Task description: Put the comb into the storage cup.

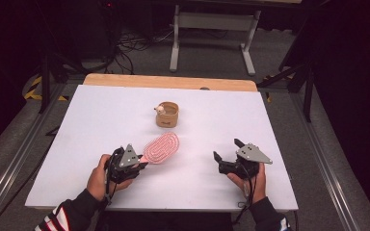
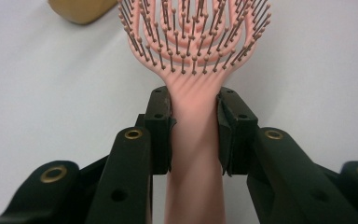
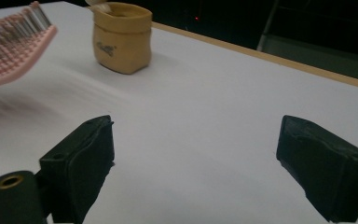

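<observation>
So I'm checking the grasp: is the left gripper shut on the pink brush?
Shut. The left gripper has both pads pressed against the pink brush at its handle.

A white table [image 1: 101, 120] with a wooden far edge carries a small tan pot [image 1: 167, 115] near its middle.
</observation>
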Motion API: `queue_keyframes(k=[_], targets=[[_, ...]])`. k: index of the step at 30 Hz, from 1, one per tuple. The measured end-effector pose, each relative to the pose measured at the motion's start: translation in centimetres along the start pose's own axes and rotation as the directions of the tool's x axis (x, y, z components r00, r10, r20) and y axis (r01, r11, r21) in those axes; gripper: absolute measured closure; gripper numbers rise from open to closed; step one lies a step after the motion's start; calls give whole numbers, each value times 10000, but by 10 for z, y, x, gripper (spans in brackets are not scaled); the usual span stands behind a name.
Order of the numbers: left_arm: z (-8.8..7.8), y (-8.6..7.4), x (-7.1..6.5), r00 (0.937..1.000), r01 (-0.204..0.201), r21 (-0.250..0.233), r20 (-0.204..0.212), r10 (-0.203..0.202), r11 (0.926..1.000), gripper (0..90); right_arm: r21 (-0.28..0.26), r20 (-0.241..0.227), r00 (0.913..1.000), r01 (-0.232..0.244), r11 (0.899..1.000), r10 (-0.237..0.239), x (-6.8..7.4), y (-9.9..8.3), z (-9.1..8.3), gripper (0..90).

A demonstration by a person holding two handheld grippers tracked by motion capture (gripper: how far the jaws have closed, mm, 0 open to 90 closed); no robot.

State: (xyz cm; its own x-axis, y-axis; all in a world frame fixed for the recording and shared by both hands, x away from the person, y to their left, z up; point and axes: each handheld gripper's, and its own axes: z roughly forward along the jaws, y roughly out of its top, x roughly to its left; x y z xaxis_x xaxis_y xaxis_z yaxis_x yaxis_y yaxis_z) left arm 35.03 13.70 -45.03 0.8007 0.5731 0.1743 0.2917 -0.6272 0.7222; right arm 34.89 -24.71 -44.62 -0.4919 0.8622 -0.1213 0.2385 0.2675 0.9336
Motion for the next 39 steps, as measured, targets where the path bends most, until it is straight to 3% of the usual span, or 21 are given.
queue_keyframes(k=[2, 4, 6, 7, 8, 12, 14, 15, 16, 18, 20, 22, 25, 26, 29, 34, 36, 38, 39], targets=[[-1, 0, -1, 9999, 60, -312, -131, -64, 9995, 695, -80, -119, 9999, -22, 10000, 21, 2, 2, 0, 118], [-3, 1, -2, 9994, 92, -705, -323, -115, 9975, 695, -379, -721, 9974, -94, 9992, 66, 13, 14, 0, 118], [-4, 2, -3, 9986, 152, -1068, -479, -204, 9942, 695, -427, -786, 9969, -56, 9991, 23, 16, 17, 1, 118], [-4, 2, -4, 9984, 172, -1209, -520, -236, 9925, 696, -571, -1092, 9940, -127, 9983, 64, 24, 23, 2, 115], [-4, 2, -4, 9979, 210, -1412, -577, -294, 9898, 696, -571, -1092, 9940, -127, 9983, 64, 24, 23, 2, 115], [-7, 3, -6, 9950, 214, -2186, -902, -420, 9756, 695, -707, -1812, 9826, -534, 9961, 398, 40, 37, 10, 104], [-9, 5, -4, 9933, 302, -2526, -1004, -572, 9671, 695, -741, -1880, 9814, -528, 9958, 381, 43, 40, 12, 104], [-11, 5, -3, 9920, 442, -2840, -1008, -757, 9578, 695, -868, -2167, 9751, -670, 9940, 468, 48, 46, 16, 101], [-11, 5, -3, 9920, 442, -2840, -1008, -757, 9578, 695, -889, -2276, 9724, -736, 9933, 517, 50, 48, 17, 98], [-12, 6, -3, 9909, 441, -3068, -1080, -808, 9508, 695, -906, -2427, 9681, -870, 9921, 627, 52, 51, 19, 97], [-12, 6, -4, 9905, 464, -3309, -1070, -863, 9425, 696, -845, -2970, 9503, -1240, 9887, 939, 58, 59, 26, 89], [-12, 7, -5, 9906, 434, -3464, -1070, -855, 9371, 695, -734, -3174, 9428, -1317, 9886, 1020, 64, 64, 31, 90], [-10, 8, -7, 9909, 415, -3561, -1049, -840, 9335, 695, -623, -3521, 9305, -1315, 9894, 1015, 76, 71, 39, 92], [-9, 8, -8, 9911, 466, -3619, -995, -883, 9310, 695, -623, -3521, 9305, -1315, 9894, 1015, 76, 71, 39, 92], [-6, 9, -12, 9920, 448, -3735, -929, -854, 9266, 695, -422, -3837, 9157, -1469, 9883, 1197, 85, 76, 48, 92], [-1, 13, -19, 9952, 245, -3657, -792, -573, 9304, 695, -338, -3887, 9107, -1658, 9856, 1399, 94, 80, 56, 117], [2, 14, -22, 9962, 104, -3607, -772, -409, 9326, 695, -346, -4032, 9005, -1932, 9805, 1632, 95, 81, 58, 137], [4, 15, -26, 9970, 27, -3561, -716, -302, 9344, 695, -324, -3913, 9043, -1992, 9794, 1709, 97, 81, 59, 174], [5, 14, -27, 9974, 2, -3514, -673, -254, 9362, 696, -412, -3967, 8967, -2309, 9721, 1962, 98, 80, 59, 212]])
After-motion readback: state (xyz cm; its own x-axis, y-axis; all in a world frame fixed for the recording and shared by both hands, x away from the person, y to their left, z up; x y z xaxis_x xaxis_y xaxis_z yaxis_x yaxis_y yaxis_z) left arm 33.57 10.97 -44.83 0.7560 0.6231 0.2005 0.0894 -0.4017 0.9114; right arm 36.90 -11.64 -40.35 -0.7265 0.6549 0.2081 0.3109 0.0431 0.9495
